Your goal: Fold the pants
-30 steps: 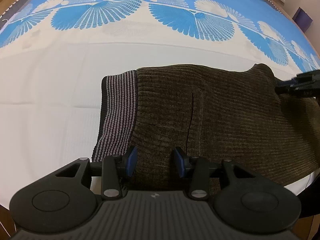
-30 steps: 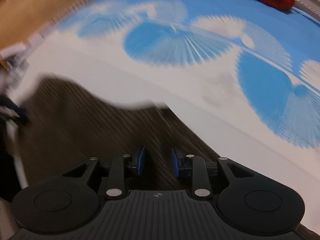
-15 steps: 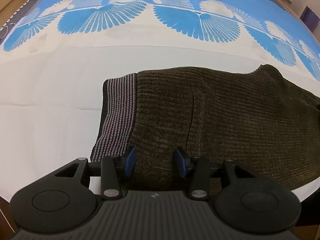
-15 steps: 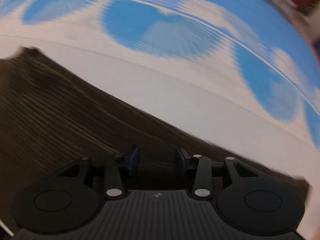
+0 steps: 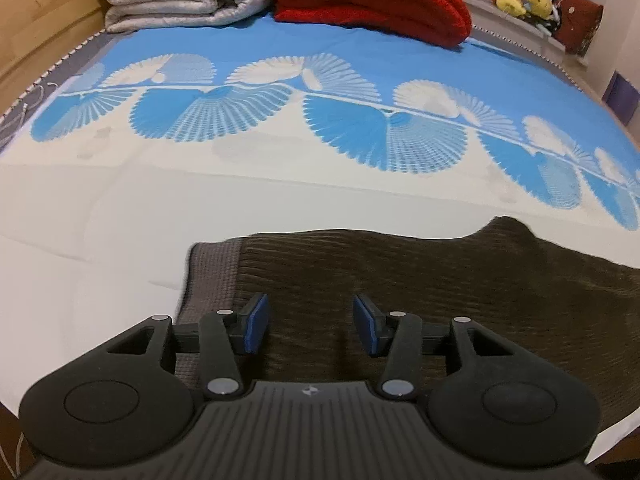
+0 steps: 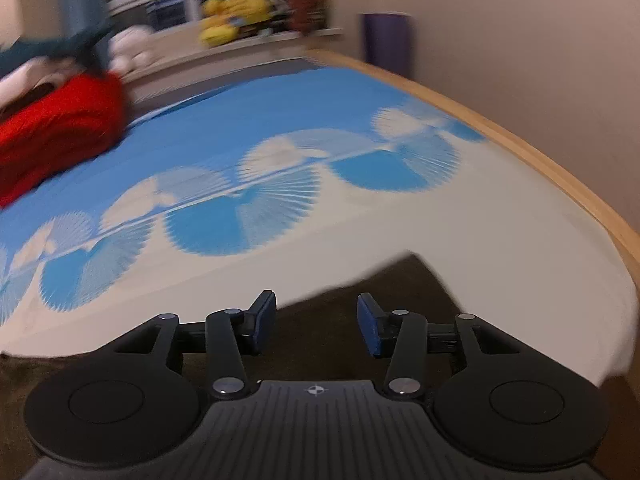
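**Both tools open above brown pants on the bed**

The dark brown ribbed pants [image 5: 440, 288] lie flat across the near edge of the bed [image 5: 120, 220], their grey striped waistband [image 5: 212, 276] at 9 o'clock of the garment. The left tool [image 5: 308, 324] hovers over the waist end, its blue pads [image 5: 256, 324] parted with nothing clamped; its jaws have just been opening. In the blurred right wrist view, the right tool [image 6: 316, 324] also stands half open and seemingly empty above a corner of the pants [image 6: 360, 320], its jaws likewise just widening. A red blanket [image 5: 372, 0] sits at 12 o'clock.
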A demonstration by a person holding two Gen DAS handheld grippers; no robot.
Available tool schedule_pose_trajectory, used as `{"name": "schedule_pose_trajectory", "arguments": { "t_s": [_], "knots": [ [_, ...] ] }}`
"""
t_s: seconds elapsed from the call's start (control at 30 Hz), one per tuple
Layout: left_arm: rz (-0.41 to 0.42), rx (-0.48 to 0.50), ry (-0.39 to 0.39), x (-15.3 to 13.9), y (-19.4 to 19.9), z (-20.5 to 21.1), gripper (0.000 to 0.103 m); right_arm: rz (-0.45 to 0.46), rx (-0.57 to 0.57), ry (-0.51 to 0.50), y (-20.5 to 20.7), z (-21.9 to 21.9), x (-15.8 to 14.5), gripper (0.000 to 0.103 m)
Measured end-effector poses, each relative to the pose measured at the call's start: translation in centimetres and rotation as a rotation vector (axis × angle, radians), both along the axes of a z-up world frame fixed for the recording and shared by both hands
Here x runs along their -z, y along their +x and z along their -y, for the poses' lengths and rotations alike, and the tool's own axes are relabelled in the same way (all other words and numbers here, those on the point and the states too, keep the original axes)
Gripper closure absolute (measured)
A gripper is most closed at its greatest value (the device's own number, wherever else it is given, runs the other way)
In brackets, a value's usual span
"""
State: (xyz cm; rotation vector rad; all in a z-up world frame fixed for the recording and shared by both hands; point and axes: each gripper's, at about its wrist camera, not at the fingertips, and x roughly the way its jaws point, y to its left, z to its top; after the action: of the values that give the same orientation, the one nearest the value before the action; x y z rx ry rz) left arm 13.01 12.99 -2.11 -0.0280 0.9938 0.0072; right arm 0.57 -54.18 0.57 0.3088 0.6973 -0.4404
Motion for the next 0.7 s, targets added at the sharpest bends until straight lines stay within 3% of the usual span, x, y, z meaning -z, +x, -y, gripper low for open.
{"name": "schedule_pose_trajectory", "arguments": {
  "t_s": [0.2,0.37,0.5,0.7],
  "knots": [
    [-0.021,0.013,0.018,0.7,1.0,2.0,0.05,-0.013,0.271,0.185,-7.7,7.5,3.8,0.054],
    [-0.041,0.013,0.001,1.1,2.3,3.9,0.049,-0.077,0.517,0.442,-12.7,12.3,9.4,0.054],
    [-0.051,0.059,0.034,1.7,3.0,6.1,0.048,-0.04,0.556,0.636,-14.0,12.9,12.0,0.054],
    [-0.068,0.099,0.089,2.6,2.9,7.1,0.048,0.002,0.569,0.662,-12.3,13.2,12.7,0.05]
  ]
}}
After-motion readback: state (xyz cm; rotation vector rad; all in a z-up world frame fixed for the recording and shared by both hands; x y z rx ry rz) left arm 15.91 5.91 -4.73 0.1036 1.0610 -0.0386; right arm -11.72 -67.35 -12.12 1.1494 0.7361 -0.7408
